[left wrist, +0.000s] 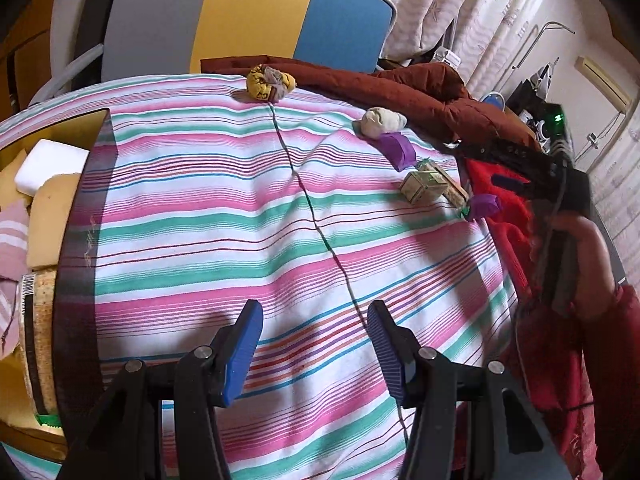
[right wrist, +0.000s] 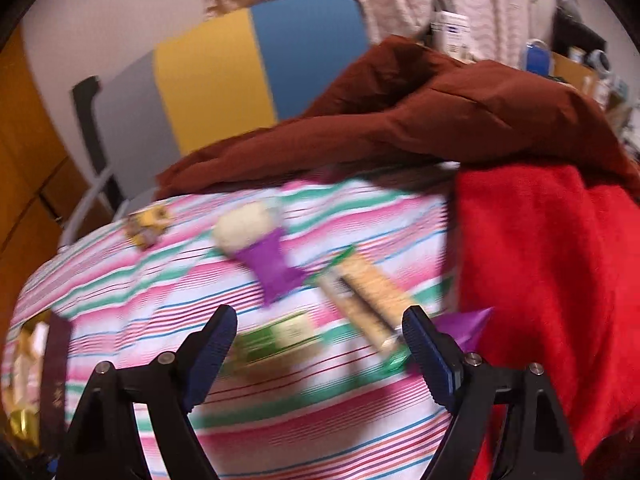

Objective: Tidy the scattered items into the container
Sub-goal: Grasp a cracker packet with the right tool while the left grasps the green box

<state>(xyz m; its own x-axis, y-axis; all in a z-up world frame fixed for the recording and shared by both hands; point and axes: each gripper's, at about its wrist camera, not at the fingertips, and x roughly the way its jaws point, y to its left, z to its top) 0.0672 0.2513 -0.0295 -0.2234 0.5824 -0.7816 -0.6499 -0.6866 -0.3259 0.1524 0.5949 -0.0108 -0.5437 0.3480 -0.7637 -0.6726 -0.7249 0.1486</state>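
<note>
striped cloth [left wrist: 240, 216], snacks [left wrist: 432, 186], box [left wrist: 76, 240]

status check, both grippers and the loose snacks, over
Left gripper open, empty, over striped cloth. Right gripper open, closing on cracker pack and green box. Container at left, partly filled. Red blanket crowds purple wrapper.

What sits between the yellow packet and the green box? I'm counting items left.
The cream bundle and purple wrapper, seen in the left wrist view.

container [left wrist: 76, 216] left | snacks [left wrist: 430, 186] right on cloth [left wrist: 240, 220]
</note>
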